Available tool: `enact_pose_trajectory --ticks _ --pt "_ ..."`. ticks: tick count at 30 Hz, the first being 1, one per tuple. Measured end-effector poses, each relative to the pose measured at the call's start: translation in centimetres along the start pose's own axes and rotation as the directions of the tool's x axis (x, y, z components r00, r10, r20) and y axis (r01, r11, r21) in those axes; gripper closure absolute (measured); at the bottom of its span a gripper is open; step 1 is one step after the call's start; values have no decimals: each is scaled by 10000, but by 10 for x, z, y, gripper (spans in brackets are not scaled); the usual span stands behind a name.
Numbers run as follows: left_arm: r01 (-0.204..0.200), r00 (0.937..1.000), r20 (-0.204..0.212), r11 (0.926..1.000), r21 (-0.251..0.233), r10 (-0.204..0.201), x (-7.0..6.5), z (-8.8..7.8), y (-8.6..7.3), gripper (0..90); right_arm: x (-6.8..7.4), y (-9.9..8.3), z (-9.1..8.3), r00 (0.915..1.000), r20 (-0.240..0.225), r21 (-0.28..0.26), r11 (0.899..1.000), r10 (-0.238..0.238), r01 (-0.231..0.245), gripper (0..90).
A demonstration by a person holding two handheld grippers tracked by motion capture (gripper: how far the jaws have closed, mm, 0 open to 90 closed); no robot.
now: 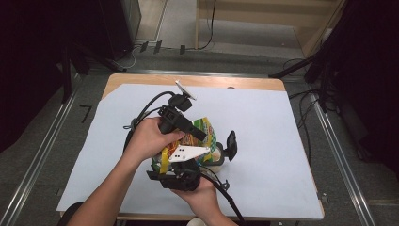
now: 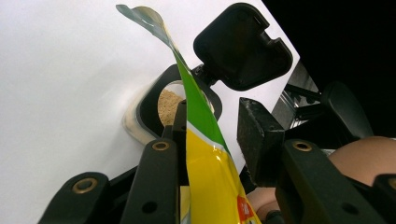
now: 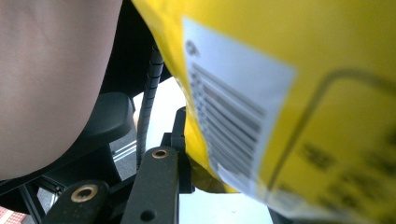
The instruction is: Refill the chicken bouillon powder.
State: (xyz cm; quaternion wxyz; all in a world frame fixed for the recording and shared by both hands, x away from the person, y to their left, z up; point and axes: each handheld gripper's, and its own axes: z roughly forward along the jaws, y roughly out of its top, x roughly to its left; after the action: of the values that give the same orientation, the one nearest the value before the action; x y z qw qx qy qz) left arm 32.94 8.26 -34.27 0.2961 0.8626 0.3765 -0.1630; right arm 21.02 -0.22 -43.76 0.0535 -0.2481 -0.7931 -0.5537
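Near the front middle of the bench [image 1: 263,188], which is covered by a white sheet [image 1: 263,122], both hands work on a yellow and green bag [image 1: 203,129] held tilted over a clear container [image 1: 217,156]. The left hand [image 1: 148,139] carries the left tongs [image 1: 200,135], which reach across from the left; in the left gripper view the bag's thin edge [image 2: 205,140] runs up between the jaws, lying against the left-hand jaw, while the other jaw stands apart from it with a clear gap, so these tongs look spread rather than pinching, though the contact on the near side is hard to judge. The right hand [image 1: 202,193] holds the right tongs [image 1: 181,162] just below the bag; in the right gripper view the bag's barcode face [image 3: 280,102] presses against one jaw, the second jaw is cut off by the frame, and I cannot tell whether these tongs pinch the bag. The container sits on the sheet just right of the bag, its black hinged lid [image 1: 231,143] flipped up and open. In the left gripper view a tan, crumbly filling [image 2: 169,106] shows inside its black-rimmed mouth, directly behind the bag's edge.
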Motion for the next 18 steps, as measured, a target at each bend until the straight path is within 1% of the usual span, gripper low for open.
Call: enact_pose_trajectory --ticks 6,11,15,17,18 --pt "52 10000 48 10000 14 -52 1 0 1 694 0 0 0 9999 -27 43 9999 114 -114 726" --pt "99 9999 111 9999 -36 -99 2 -1 1 694 0 2 -1 10000 16 67 10000 71 -71 725" --pt "-5 10000 44 10000 -37 5 0 -3 1 693 2 2 0 9999 12 -8 9999 119 -119 724" --pt "-132 9998 125 9999 -20 132 -5 -2 1 695 2 1 1 9999 -3 -93 9999 140 -140 723" --pt "-153 9998 83 9999 -2 153 -6 -1 1 695 2 0 2 9999 -21 -111 9998 158 -159 723"
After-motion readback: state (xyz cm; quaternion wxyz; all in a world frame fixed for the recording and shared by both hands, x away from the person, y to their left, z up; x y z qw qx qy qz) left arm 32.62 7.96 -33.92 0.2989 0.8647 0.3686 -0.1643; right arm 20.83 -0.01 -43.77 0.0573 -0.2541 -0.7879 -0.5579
